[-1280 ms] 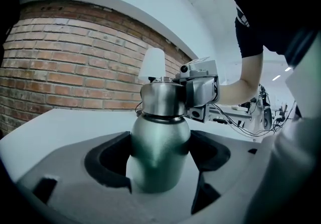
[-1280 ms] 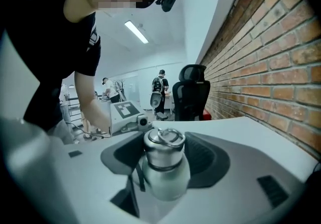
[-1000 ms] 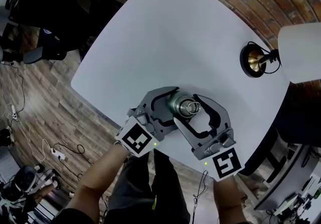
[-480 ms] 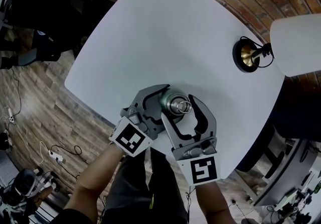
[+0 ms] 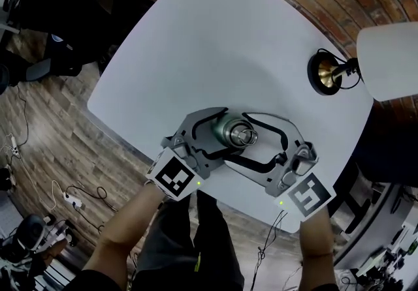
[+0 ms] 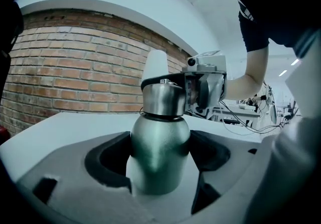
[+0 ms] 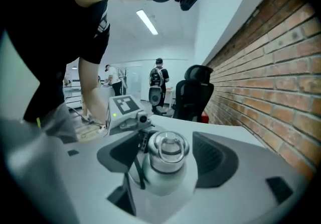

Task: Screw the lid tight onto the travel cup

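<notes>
A steel travel cup [image 5: 230, 128] stands upright near the front edge of the white table [image 5: 215, 42], and its lid [image 5: 244, 135] with a ring handle is on top. My left gripper [image 5: 221, 136] is shut on the cup's body [image 6: 160, 152], with a pad on each side. My right gripper [image 5: 245, 139] reaches in from the right at lid height. Its jaws are opening, and the lid [image 7: 168, 150] stands between them with a gap to the right pad [image 7: 213, 155]. The left gripper view shows the right gripper [image 6: 203, 87] behind the lid [image 6: 163, 100].
At the table's far right stands a lamp with a brass base [image 5: 328, 75], a black cord and a white shade [image 5: 388, 61]. The table's front edge runs just below both grippers. A black office chair [image 7: 196, 92] and people stand beyond the table.
My right gripper has swung round the cup from the front to the right side, and its jaws have spread away from the lid. The left gripper still holds the cup.
</notes>
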Motion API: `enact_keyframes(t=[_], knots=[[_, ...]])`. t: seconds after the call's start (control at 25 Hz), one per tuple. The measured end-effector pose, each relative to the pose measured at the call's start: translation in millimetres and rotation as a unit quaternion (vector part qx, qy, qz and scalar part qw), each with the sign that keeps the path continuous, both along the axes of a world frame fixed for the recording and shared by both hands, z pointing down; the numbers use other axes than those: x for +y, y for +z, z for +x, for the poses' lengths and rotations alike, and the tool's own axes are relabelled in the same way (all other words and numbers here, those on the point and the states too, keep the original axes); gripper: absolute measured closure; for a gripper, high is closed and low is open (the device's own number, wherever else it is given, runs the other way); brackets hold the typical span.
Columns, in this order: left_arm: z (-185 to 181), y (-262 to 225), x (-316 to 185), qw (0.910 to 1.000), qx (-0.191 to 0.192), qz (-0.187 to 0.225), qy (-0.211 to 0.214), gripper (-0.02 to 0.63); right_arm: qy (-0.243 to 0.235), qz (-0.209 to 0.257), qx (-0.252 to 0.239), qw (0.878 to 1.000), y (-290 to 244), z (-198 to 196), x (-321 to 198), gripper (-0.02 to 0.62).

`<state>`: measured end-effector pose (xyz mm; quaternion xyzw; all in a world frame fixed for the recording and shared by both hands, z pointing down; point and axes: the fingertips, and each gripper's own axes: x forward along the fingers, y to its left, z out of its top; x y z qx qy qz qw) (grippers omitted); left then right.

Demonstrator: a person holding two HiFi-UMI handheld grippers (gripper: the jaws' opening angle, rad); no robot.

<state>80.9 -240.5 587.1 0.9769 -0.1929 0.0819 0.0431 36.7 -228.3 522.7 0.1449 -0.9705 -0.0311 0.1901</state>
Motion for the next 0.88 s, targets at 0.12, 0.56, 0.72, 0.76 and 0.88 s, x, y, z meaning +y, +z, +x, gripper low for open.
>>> enact_keyframes(t=[0.12, 0.56, 0.72, 0.76, 0.88], knots=[[0.8, -0.9, -1.5, 1.0000, 0.003, 0.000, 0.001, 0.252, 0.007, -0.003, 0.012, 1.000, 8.7, 0.0, -6.8, 0.325], [-0.5, -5.4, -4.2, 0.9998, 0.006, 0.010, -0.018, 0.252, 0.349, 0.031, -0.089, 0.933, -1.3, 13.5, -29.9, 0.325], [1.0, -5.6, -4.9, 0.9997, 0.007, 0.012, -0.018, 0.252, 0.372, 0.037, -0.073, 0.925, 2.7, 15.4, -28.7, 0.325], [1.2, -5.6, -4.5, 0.9997, 0.006, 0.013, -0.018, 0.252, 0.362, 0.037, -0.065, 0.929, 4.2, 14.6, -27.6, 0.325], [1.3, -5.4, -3.5, 0.9998, 0.004, 0.014, -0.016, 0.252, 0.292, 0.042, -0.031, 0.955, 7.0, 9.5, -20.8, 0.319]])
